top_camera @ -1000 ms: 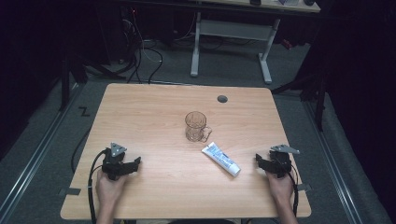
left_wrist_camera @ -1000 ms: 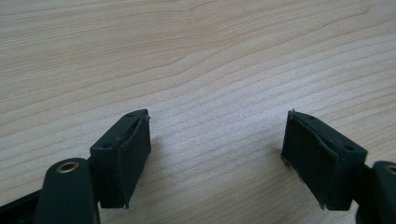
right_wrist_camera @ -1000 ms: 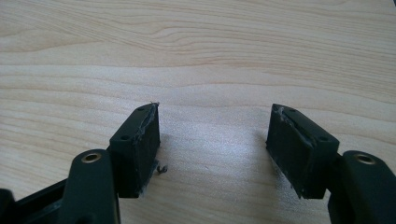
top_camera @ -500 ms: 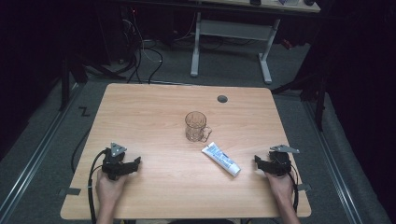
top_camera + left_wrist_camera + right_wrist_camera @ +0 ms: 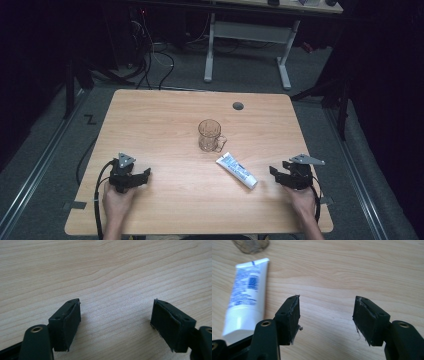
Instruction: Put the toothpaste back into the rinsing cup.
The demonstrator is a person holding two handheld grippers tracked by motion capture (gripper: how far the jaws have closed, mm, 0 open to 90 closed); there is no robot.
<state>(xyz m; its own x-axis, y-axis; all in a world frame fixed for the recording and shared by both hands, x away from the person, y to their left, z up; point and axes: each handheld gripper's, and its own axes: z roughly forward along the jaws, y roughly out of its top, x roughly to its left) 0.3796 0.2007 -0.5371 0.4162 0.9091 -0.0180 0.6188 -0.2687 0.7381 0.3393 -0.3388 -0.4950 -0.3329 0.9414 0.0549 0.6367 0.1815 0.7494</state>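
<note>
Dark flooring and cable runs are surrounding a light wooden table (image 5: 165,120), which is sitting under overhead lighting. Right gripper (image 5: 286,176) is resting low near the front right edge, jaws spread wide with nothing between them; the right gripper view is confirming bare wood between the pads (image 5: 292,315). Just beside its near jaw, a white toothpaste tube (image 5: 236,170) is lying flat and slantwise, cap end pointing toward that gripper, which judges as the likely first pick. Left gripper (image 5: 141,176) is parked near the front left edge, jaws likewise released and empty, well apart from everything.

Beyond the tube, a clear glass mug (image 5: 209,135) is standing upright near the table centre, handle turned toward the tube's far end; the two are near but not seen touching. A grey cable grommet (image 5: 238,106) is sitting toward the back edge.

Open wood is lying on all sides of both grippers. Approach to the tube appears unobstructed; the mug is the only thing close enough to be knocked.
</note>
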